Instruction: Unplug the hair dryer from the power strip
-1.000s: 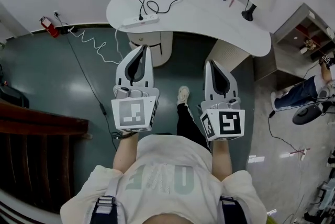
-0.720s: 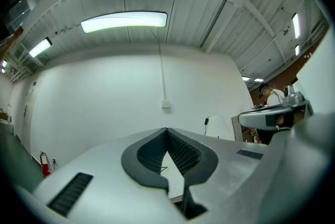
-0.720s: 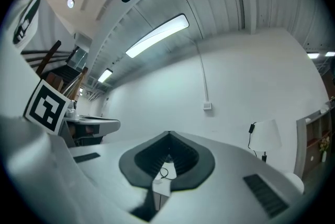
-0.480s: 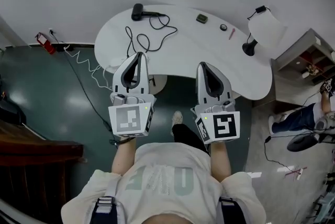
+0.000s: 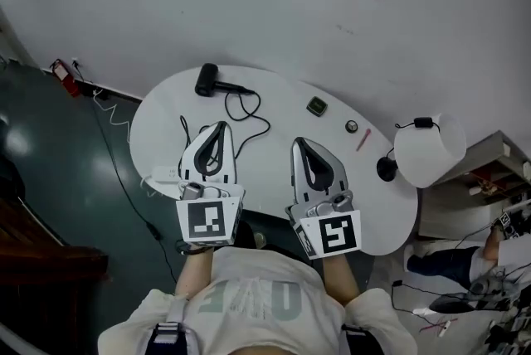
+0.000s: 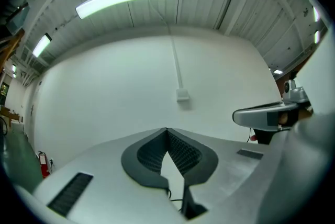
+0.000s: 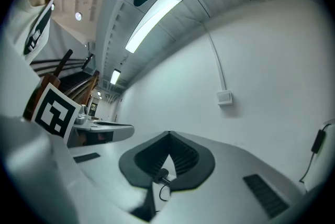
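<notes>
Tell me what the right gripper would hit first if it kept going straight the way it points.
Probably the white wall behind the table. The right gripper, jaws shut, points roughly level above it; the hair dryer lies lower and left of that line.

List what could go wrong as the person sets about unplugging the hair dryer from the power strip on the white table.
1. The power strip lies at the table's left edge, partly under the left gripper; an unsupported pull might drag it off.
2. The hair dryer's black cord loops loosely over the table near the right gripper, so it could get snagged.
3. Both grippers are shut; they must open before gripping.
</notes>
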Tool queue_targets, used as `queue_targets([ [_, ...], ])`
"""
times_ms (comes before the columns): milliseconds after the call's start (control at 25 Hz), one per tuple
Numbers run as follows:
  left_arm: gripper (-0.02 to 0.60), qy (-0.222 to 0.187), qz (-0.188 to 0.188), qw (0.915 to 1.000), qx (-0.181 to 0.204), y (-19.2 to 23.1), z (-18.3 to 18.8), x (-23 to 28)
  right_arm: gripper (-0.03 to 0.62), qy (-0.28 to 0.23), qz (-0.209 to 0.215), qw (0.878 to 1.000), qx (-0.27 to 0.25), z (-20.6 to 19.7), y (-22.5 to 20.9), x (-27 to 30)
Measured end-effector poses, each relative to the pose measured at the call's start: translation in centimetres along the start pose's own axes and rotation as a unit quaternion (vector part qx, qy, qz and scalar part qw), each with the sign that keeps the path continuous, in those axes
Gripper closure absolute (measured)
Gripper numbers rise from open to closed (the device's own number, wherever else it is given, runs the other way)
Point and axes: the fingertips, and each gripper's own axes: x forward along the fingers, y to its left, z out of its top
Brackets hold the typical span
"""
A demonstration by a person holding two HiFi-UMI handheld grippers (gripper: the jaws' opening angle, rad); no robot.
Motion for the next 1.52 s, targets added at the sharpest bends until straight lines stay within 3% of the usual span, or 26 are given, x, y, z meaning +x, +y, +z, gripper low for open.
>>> queue_targets([
  [320, 0.577, 0.026, -0.039, 0.9984, 0.032, -0.2, -0.8, 5.8, 0.591, 0.017, 0.018, 0.999, 0.025, -1.7, -1.6, 5.4],
  [520, 0.577, -0.004, -0.044, 0.9987, 0.025, 0.4, 0.5, 7.7, 0.591, 0.008, 0.025, 0.999, 0.037, -1.5, -2.3, 7.0],
  [720, 0.577, 0.020, -0.049, 0.9982, 0.029, 1.5, -0.7, 7.6, 0.591, -0.012, 0.055, 0.995, 0.077, -1.9, -1.2, 8.1],
  [1080, 0.577, 0.011, 0.033, 0.9984, 0.045, 7.2, -0.5, 5.1, 0.591, -0.032, 0.140, 0.986, 0.086, -1.4, 3.7, 11.1],
  [1280, 0.577, 0.019, 0.099, 0.9937, 0.049, 10.6, -0.5, 2.5, 0.591, -0.027, 0.196, 0.978, 0.059, -1.7, 7.7, 12.5],
  [1520, 0.577, 0.026, 0.153, 0.9869, 0.043, 13.9, -0.6, -0.4, 0.591, -0.026, 0.258, 0.963, 0.073, -1.8, 11.4, 13.8],
])
